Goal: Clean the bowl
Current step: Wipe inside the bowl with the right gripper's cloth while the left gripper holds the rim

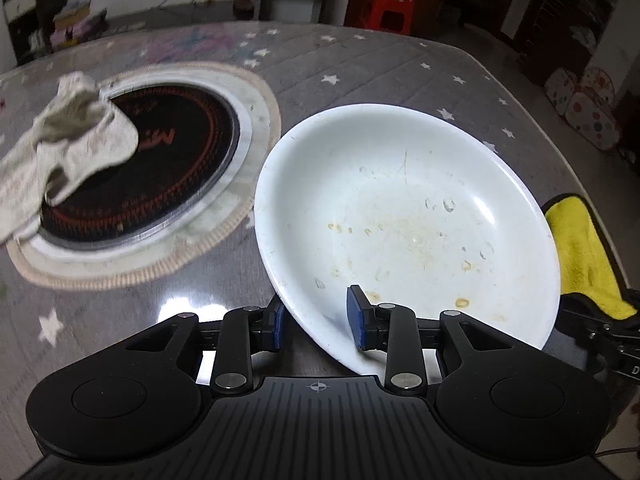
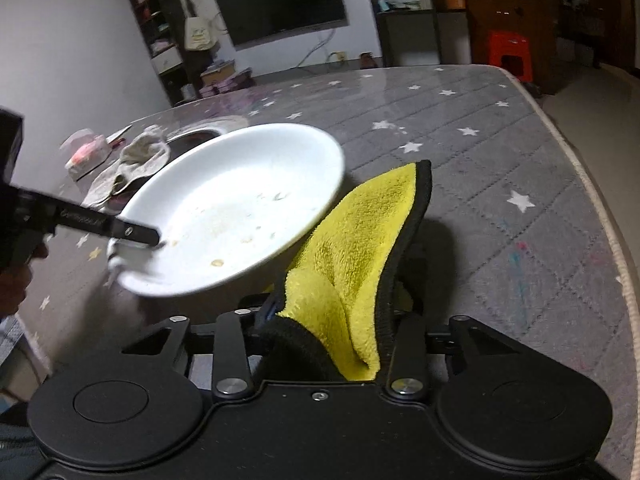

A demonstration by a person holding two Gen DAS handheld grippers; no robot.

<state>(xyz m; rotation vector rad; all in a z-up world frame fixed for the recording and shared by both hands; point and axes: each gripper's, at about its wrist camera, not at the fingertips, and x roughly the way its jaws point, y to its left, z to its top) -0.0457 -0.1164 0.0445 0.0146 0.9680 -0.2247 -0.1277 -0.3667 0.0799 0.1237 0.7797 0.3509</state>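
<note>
A wide white bowl (image 1: pixel 408 216) with yellowish food stains is tilted above the table. My left gripper (image 1: pixel 318 322) is shut on its near rim, one blue pad inside and one outside. The bowl also shows in the right wrist view (image 2: pixel 236 204), with the left gripper (image 2: pixel 154 238) on its left rim. My right gripper (image 2: pixel 328 328) is shut on a yellow cloth with a black edge (image 2: pixel 356 248), held just right of and below the bowl. The cloth shows at the right edge of the left wrist view (image 1: pixel 580 248).
A built-in round black cooktop (image 1: pixel 160 168) with a beige ring lies in the grey star-patterned table (image 1: pixel 360 68). A crumpled grey rag (image 1: pixel 68 140) lies over its left edge. A small pink-and-white packet (image 2: pixel 86 154) is further left. A red stool (image 2: pixel 510 54) stands beyond the table.
</note>
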